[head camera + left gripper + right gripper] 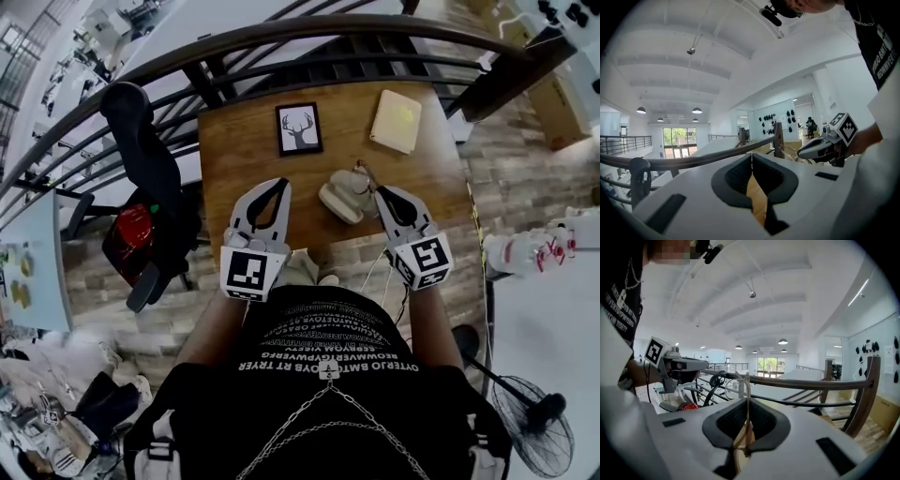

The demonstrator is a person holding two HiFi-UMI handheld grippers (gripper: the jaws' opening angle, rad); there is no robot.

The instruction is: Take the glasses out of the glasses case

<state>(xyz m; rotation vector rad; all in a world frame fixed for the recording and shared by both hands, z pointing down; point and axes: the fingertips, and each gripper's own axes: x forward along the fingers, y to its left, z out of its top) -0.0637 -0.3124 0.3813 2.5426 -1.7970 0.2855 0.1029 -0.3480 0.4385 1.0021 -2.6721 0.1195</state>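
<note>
An open cream glasses case (339, 199) lies on the wooden table (244, 141), between my two grippers. My right gripper (382, 194) is at the case's right end, shut on the thin gold-framed glasses (746, 397). Their wire rises between the closed jaws in the right gripper view. In the head view the glasses (362, 174) show only faintly above the case. My left gripper (279, 186) is held left of the case, apart from it. Its jaws (751, 159) meet with nothing between them.
A framed deer picture (299, 128) and a cream pad (396, 121) lie farther back on the table. A dark curved railing (281, 37) runs behind it. A black chair (141, 150) with a red item (131, 230) stands left, a floor fan (530, 422) at lower right.
</note>
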